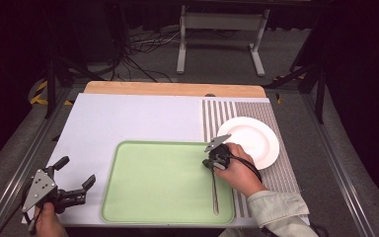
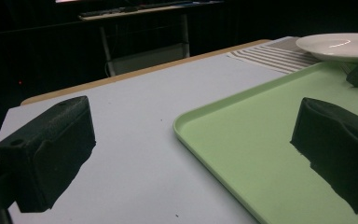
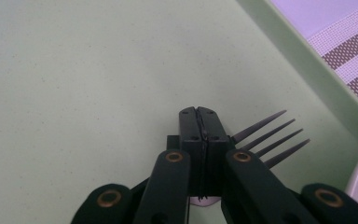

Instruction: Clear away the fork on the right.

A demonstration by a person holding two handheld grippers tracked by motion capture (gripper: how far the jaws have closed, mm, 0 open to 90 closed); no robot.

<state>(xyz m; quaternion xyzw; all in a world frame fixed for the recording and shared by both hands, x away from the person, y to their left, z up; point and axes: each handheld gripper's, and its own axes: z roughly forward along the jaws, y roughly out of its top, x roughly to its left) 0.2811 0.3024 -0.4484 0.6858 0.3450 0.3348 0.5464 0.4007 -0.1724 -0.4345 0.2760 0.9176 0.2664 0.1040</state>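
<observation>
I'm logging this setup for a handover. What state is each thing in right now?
Fork: lying flat on the tray, tines toward the plate.
Green tray: flat on the table, holding the fork.
White plate: upright on the striped placemat, nothing on it.
Right gripper: shut, at the fork's neck.
Left gripper: open, holding nothing.

Left tongs (image 1: 76,174): lower left of the high view, jaws spread wide apart, pointing toward the upper right.
Left hand (image 1: 47,219): at the bottom edge, gripping the handle.
Right tongs (image 3: 200,122): jaws pressed together, tips angled downward.
Right hand (image 1: 239,170): lower right of centre, light sleeve behind.
</observation>
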